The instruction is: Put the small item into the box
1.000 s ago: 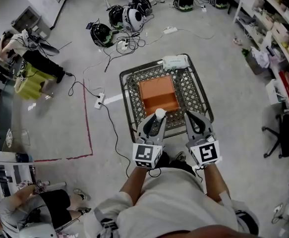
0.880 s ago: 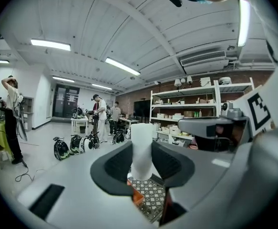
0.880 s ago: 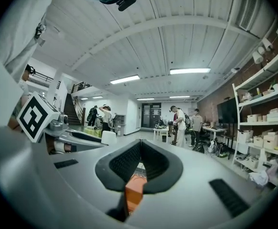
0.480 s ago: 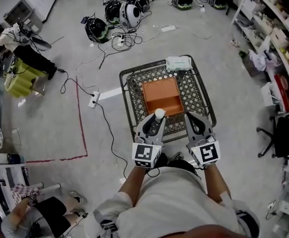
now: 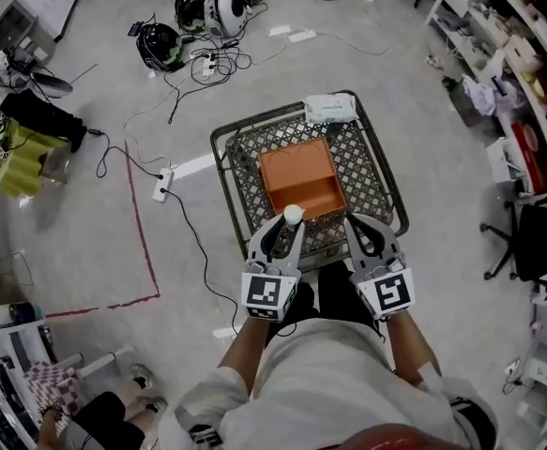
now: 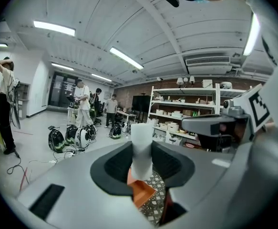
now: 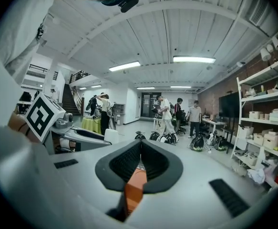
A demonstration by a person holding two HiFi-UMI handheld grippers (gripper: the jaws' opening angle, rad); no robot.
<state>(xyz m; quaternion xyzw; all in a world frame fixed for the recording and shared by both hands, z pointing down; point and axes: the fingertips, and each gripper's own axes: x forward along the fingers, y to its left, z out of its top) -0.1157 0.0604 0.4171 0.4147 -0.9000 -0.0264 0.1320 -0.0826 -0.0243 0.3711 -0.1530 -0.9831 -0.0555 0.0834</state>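
An open orange box sits in a wire mesh cart. My left gripper is shut on a small white cylindrical item, which stands upright at the box's near edge. In the left gripper view the white item is pinched between the dark pads, with the orange box below. My right gripper hovers beside it over the cart's near right part, shut and holding nothing. The right gripper view shows that gripper with its tips meeting and the box beneath.
A white device lies on the cart's far rim. Helmets, cables and a power strip lie on the floor to the left, by a red tape line. Shelves and a chair stand on the right.
Both grippers have shifted slightly left and lower in the head view, staying at the box's near edge. The left one keeps hold of the white item. Floor objects have slid up and left.
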